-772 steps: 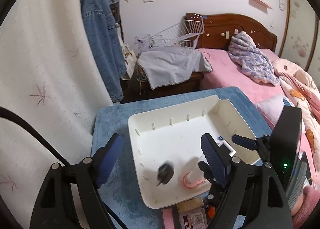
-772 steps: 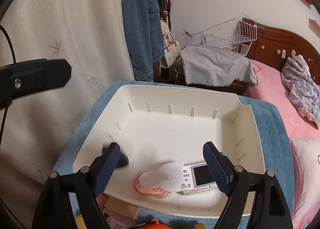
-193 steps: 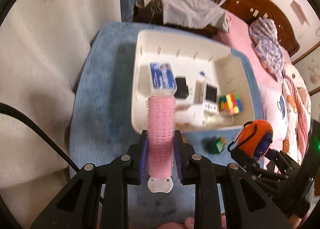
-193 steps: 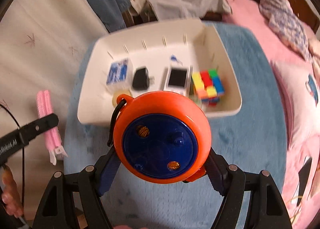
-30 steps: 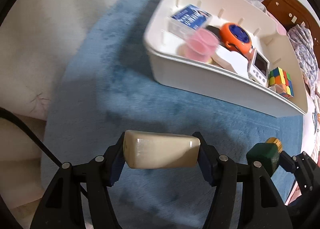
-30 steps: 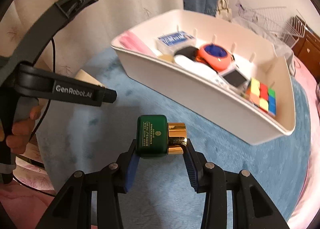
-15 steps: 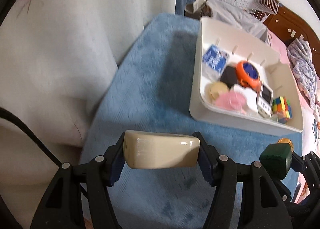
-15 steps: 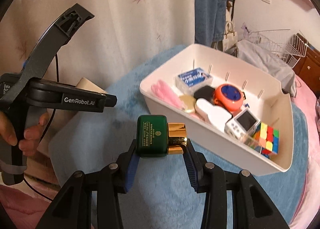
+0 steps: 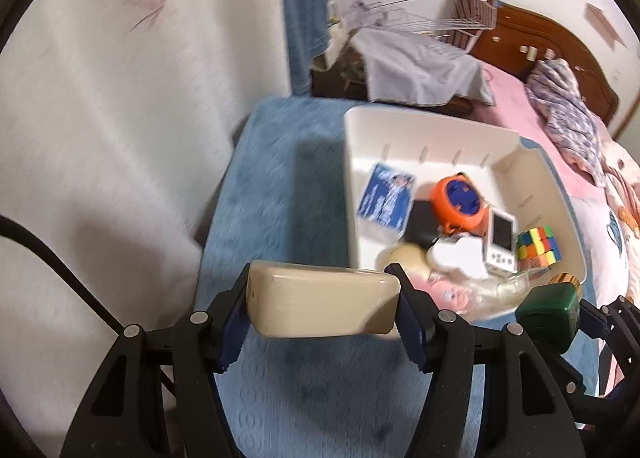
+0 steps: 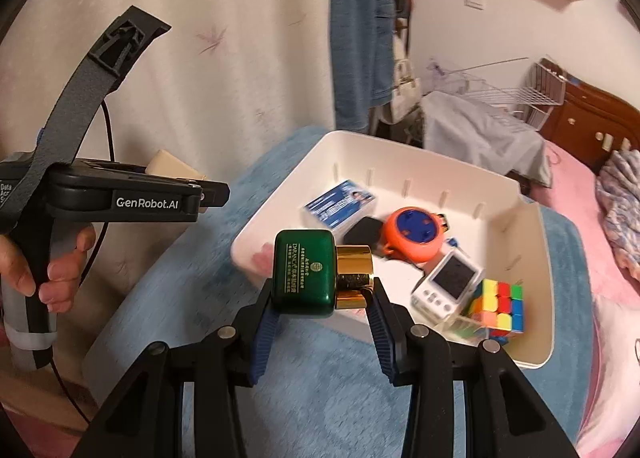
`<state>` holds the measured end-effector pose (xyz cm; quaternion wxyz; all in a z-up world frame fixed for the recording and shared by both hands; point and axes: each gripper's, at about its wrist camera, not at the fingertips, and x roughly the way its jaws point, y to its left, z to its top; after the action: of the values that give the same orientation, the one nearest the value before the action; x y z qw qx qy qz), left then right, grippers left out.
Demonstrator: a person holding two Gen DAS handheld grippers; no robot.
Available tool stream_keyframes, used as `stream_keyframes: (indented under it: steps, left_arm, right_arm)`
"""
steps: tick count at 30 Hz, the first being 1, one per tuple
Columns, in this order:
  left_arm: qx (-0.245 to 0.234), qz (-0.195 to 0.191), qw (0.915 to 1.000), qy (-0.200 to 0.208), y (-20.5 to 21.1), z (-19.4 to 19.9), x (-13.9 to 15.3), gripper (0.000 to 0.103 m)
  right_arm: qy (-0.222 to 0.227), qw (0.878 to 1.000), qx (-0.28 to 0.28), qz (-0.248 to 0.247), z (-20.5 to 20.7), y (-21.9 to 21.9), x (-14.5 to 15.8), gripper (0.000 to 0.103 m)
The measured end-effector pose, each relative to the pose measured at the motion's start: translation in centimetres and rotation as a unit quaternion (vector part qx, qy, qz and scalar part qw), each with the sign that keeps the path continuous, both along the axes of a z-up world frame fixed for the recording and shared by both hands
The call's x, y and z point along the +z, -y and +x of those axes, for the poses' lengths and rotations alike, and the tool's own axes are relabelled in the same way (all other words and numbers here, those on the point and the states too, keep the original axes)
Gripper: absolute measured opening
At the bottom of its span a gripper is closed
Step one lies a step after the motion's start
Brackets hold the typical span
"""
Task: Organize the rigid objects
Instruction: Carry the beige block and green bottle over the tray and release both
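Note:
My left gripper (image 9: 322, 308) is shut on a beige rounded block (image 9: 320, 304), held crosswise above the blue mat, left of the white tray (image 9: 350, 193). My right gripper (image 10: 322, 306) is shut on a green bottle with a gold cap (image 10: 304, 272), in front of the white tray (image 10: 276, 217). That bottle (image 9: 550, 310) also shows at the lower right of the left wrist view. The tray holds a blue card box (image 10: 340, 203), an orange and blue disc (image 10: 414, 236), a white handheld device (image 10: 450, 284), a colour cube (image 10: 498, 306) and a pink roller (image 9: 452, 296).
The blue mat (image 10: 328, 406) covers a round table beside a white curtain (image 9: 120, 97). A person's hand (image 10: 56, 278) grips the left gripper's handle. Behind the tray are a cloth-covered stand (image 10: 480, 133) with a wire rack, a hanging denim jacket (image 10: 362, 29) and a pink bed (image 9: 560, 125).
Both grippers have risen and tilted up with their loads. The tray now sits farther off and more of the room shows. Neither grip has changed.

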<state>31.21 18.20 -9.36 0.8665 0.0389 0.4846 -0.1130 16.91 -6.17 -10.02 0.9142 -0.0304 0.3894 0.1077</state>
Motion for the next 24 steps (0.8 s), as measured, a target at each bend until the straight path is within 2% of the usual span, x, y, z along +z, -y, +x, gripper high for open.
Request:
stream_keyframes:
  steps: [7, 12, 18, 21, 24]
  left_arm:
    - [-0.060, -0.011, 0.9979, 0.024, 2.6, 2.5, 1.1, 0.067]
    - [-0.081, -0.038, 0.9958, 0.015, 3.6, 3.6, 1.5, 0.067]
    - [-0.104, -0.039, 0.9937, 0.015, 4.5, 3.8, 1.6, 0.067]
    - [-0.109, -0.041, 0.9931, 0.014, 4.7, 3.6, 1.7, 0.079]
    - [-0.115, -0.043, 0.9924, 0.011, 4.6, 3.2, 1.7, 0.081]
  right_arm:
    - [0.000, 0.998, -0.057, 0.006, 1.2, 0.9, 0.2, 0.043]
    - [0.002, 0.996, -0.087, 0.022, 1.4, 1.4, 0.7, 0.043]
    - [0.018, 0.994, -0.105, 0.020, 1.2, 1.3, 1.8, 0.044]
    - [0.012, 0.993, -0.114, 0.025, 1.1, 1.5, 1.9, 0.044]
    - [0.004, 0.992, -0.122, 0.037, 0.8, 1.8, 1.9, 0.046]
